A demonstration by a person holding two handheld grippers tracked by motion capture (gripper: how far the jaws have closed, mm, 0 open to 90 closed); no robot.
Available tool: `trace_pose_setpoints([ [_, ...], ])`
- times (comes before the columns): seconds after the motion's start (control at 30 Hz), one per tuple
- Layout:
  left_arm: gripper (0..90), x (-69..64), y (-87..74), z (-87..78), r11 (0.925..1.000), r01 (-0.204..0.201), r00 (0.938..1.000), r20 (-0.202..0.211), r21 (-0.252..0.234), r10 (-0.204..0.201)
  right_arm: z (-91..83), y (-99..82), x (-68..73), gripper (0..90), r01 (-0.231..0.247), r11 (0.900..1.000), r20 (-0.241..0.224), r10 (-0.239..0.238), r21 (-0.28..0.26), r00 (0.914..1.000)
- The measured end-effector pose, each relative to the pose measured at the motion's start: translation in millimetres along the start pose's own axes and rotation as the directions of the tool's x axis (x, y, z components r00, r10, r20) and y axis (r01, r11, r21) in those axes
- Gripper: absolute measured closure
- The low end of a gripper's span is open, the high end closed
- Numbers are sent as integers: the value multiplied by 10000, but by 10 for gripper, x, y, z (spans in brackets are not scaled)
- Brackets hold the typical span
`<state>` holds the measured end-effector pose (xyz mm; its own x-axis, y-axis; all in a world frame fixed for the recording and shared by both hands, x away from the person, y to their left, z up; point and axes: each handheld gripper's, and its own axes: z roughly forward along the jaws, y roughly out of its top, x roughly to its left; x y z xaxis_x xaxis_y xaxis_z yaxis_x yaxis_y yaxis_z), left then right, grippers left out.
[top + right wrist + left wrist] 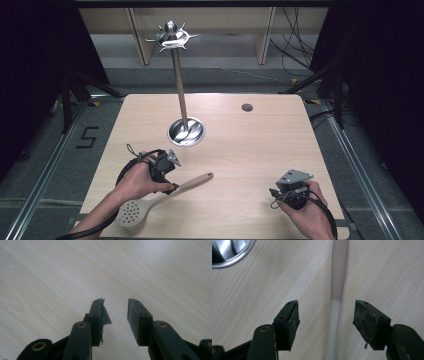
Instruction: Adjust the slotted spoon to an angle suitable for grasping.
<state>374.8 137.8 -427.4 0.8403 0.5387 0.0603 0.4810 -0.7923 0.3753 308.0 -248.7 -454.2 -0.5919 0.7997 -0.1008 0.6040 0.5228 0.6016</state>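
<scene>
Left tongs (327,315) straddle the spoon handle (336,315), untouched.

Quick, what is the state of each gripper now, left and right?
Left gripper: open, jaws on either side of the slotted spoon's handle, pads not touching it.
Right gripper: open, nothing between the jaws, above the bare table.
</scene>
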Motion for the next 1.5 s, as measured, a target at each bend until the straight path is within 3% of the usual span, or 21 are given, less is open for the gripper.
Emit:
trace_pose_setpoints([
  [0.1,377,-7,53,34,9998,-23,9999,100,194,21,6,-7,-8,660,143,9999,55,-143,-62,9999],
  [0.7,420,4,281,171,9926,-121,9972,749,1207,30,-15,-18,-2,660,-58,10000,29,58,1,10000],
  [0.83,427,4,347,198,9874,-431,9961,832,1524,306,-14,-18,-1,661,-46,10000,21,46,0,10000],
  [0.87,428,23,370,191,9807,-765,9942,878,1801,614,-14,-18,-1,660,-48,10000,17,48,3,10000],
  [0.93,435,7,396,210,9813,-606,9947,933,1827,440,-12,-17,-2,660,-40,10000,10,40,7,10000],
  [1.2,459,2,495,296,9756,-583,9936,1071,2119,362,-11,-18,-1,660,-35,10000,32,35,-37,10000],
  [1.5,475,-58,553,430,9620,-809,9916,1190,2608,511,-13,-16,-1,660,-34,10000,12,34,-8,10000],
])
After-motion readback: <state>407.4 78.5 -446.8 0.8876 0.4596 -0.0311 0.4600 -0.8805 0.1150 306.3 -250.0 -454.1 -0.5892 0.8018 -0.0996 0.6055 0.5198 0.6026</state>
